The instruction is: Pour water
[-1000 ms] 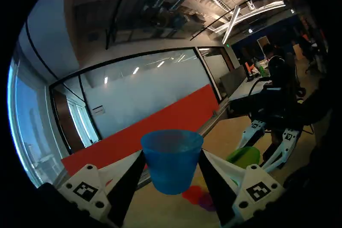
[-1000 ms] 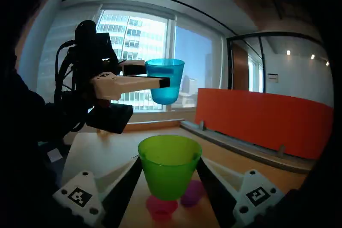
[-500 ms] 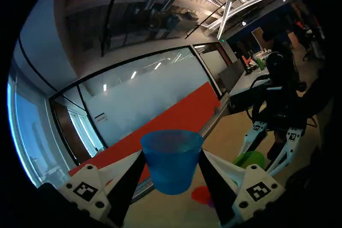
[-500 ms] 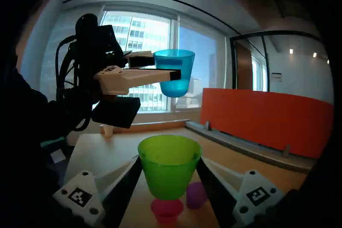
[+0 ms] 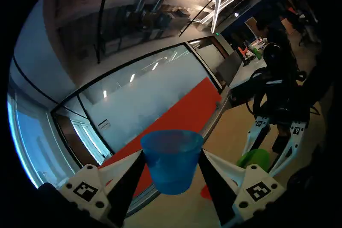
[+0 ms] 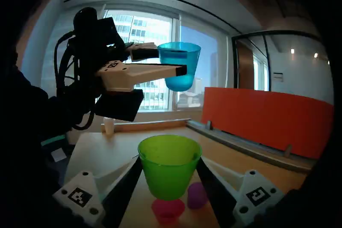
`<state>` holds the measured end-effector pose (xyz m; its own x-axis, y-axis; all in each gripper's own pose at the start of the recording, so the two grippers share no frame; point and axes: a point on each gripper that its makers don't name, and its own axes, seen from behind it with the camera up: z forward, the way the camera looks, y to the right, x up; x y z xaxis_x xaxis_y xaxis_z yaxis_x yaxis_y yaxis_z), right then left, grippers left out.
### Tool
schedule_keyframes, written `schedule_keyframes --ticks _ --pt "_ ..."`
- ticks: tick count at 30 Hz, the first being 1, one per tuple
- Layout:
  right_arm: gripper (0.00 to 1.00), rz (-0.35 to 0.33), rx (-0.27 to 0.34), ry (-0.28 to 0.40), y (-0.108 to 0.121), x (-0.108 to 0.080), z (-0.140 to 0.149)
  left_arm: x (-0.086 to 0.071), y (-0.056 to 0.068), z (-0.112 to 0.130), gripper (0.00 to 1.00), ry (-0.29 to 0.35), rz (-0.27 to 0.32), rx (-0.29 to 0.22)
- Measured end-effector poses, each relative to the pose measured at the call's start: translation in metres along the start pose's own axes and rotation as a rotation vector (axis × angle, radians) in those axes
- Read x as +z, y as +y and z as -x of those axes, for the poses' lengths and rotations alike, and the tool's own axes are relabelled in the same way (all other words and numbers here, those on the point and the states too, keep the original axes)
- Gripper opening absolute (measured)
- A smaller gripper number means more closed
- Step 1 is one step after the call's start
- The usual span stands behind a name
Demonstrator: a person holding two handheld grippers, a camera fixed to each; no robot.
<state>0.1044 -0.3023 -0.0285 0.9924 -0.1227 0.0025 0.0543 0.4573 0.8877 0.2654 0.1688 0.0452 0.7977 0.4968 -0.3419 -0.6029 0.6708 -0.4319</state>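
You're clamping the left gripper (image 5: 172, 156) on the blue cup (image 5: 172, 174), holding it high over the table (image 6: 98, 151). You're squeezing the right gripper (image 6: 169, 161) on the green cup (image 6: 169, 176), lower down.

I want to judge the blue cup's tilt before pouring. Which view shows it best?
The right gripper view: the blue cup appears side-on, roughly upright, in the left claw against the window. The left gripper view shows it close between its own fingers, where tilt is harder to read.
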Motion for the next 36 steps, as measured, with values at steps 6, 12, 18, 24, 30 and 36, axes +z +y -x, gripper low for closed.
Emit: schedule_keyframes --ticks 6,12,18,24,30,36 --pt "0.89 0.001 -0.006 -0.001 0.001 0.000 -0.003 0.000 -0.001 -0.008 0.84 0.006 -0.007 0.073" --pt "0.89 0.001 -0.010 -0.002 0.001 0.000 -0.003 0.000 0.001 -0.014 0.84 0.010 -0.006 0.127" --pt "0.89 0.001 -0.010 -0.002 0.002 0.001 -0.003 0.000 0.000 -0.021 0.84 0.017 -0.009 0.165" --pt "0.89 0.007 -0.011 -0.002 0.004 0.001 -0.003 0.001 0.000 -0.021 0.84 0.017 -0.014 0.202" --pt "0.89 0.009 -0.010 0.000 0.004 0.001 -0.004 0.004 0.000 -0.021 0.84 0.017 -0.016 0.238" --pt "0.89 0.010 -0.013 -0.002 0.004 0.001 -0.004 0.004 0.002 -0.023 0.84 0.018 -0.017 0.282"
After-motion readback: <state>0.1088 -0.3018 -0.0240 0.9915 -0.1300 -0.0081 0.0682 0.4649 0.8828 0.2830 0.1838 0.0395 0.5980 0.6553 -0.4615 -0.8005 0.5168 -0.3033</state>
